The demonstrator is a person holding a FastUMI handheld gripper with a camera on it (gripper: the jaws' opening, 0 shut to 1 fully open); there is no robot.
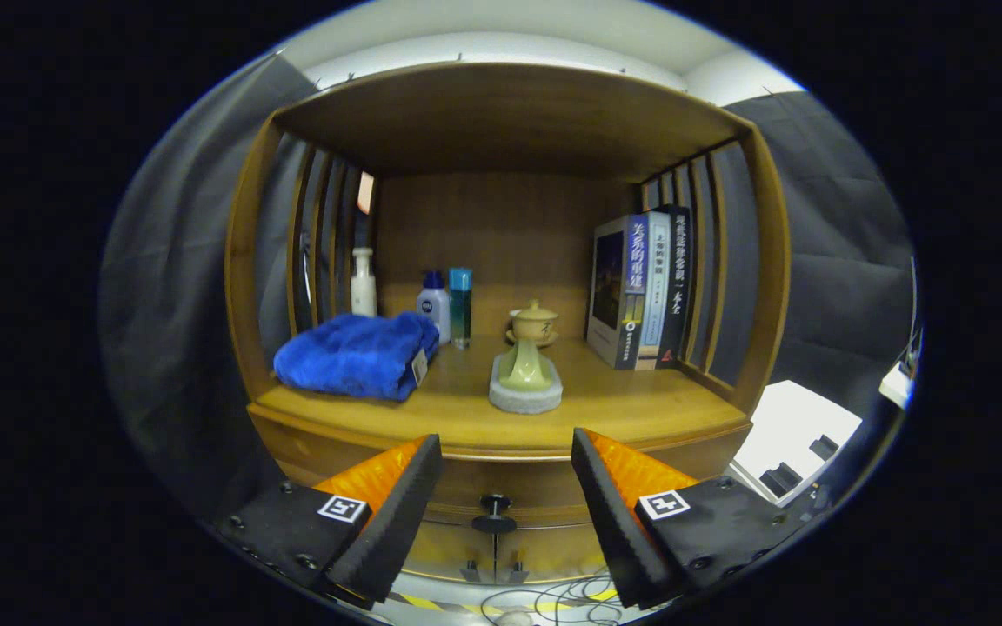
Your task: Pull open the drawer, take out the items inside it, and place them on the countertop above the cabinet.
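The gripper (505,487) is hanging wide and empty before the shut drawer (501,482), its knob (494,504) at 6 o'clock between the fingers; whether items remain inside is hidden.

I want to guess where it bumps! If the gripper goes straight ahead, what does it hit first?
Probably the drawer front under the countertop. The gripper is open, and the drawer's round knob sits between and just ahead of its fingers. Depth is hard to judge in this view.
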